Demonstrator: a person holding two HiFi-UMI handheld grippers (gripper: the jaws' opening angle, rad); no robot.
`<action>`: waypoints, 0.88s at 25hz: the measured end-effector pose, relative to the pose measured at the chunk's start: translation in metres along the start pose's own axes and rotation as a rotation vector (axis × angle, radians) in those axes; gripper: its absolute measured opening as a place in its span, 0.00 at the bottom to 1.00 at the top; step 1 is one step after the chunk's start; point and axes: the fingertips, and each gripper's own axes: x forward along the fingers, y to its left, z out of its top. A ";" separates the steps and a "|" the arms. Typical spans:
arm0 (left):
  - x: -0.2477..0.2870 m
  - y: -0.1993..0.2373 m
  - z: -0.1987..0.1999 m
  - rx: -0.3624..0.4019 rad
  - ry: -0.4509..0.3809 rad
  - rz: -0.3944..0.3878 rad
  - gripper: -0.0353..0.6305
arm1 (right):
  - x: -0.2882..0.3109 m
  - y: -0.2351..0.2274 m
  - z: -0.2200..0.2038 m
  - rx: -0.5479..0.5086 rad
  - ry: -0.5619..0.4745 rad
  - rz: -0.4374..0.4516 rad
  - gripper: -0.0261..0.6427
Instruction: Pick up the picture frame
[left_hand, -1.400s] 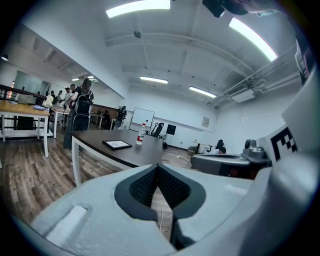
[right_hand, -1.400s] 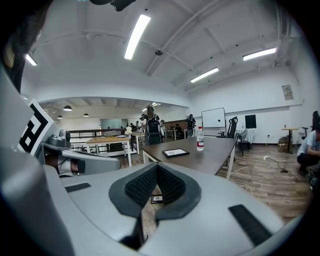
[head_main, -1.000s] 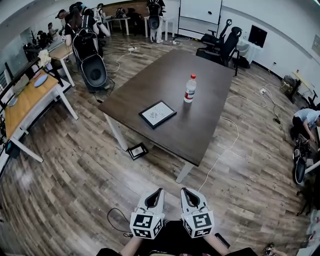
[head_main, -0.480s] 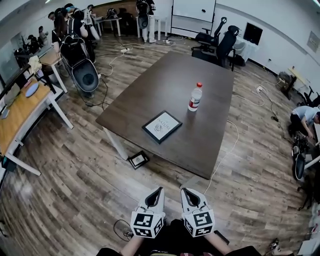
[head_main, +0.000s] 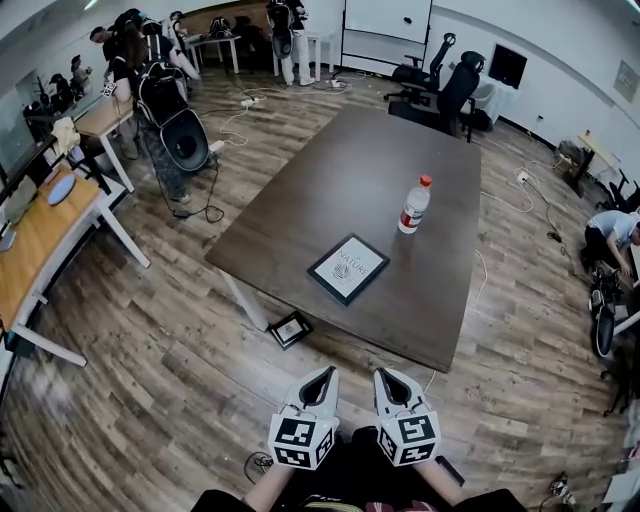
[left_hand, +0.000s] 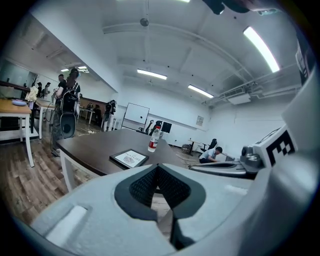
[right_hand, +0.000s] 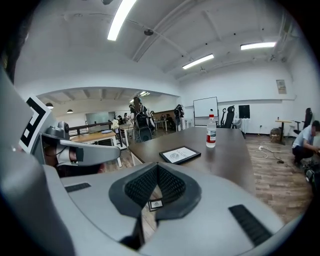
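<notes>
The picture frame (head_main: 348, 269), black-rimmed with a white print, lies flat near the front edge of the dark brown table (head_main: 300, 220). It also shows in the left gripper view (left_hand: 129, 158) and in the right gripper view (right_hand: 180, 154). My left gripper (head_main: 322, 373) and right gripper (head_main: 385, 375) hang side by side over the wooden floor, short of the table and well apart from the frame. Both are shut with nothing between the jaws (left_hand: 158, 166) (right_hand: 157, 166). They point roughly level toward the table.
A water bottle (head_main: 414, 205) with a red cap stands behind the frame. A second small frame (head_main: 290, 329) lies on the floor by the white table leg (head_main: 243, 303). Cables (head_main: 470, 290) trail on the floor. Desks (head_main: 40, 230), office chairs (head_main: 450, 90) and people ring the room.
The table and frame have drawn nearer and slid to the right in the head view. Both grippers keep their place in the picture and stay shut.
</notes>
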 end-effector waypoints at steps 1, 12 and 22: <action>0.000 0.005 0.001 -0.002 0.005 0.001 0.07 | 0.004 0.002 0.001 0.008 0.000 -0.003 0.05; 0.011 0.044 0.005 -0.025 0.020 0.010 0.07 | 0.030 0.010 0.002 0.035 0.018 -0.024 0.05; 0.035 0.068 0.007 -0.054 0.052 0.055 0.07 | 0.068 -0.005 0.005 0.062 0.063 0.006 0.05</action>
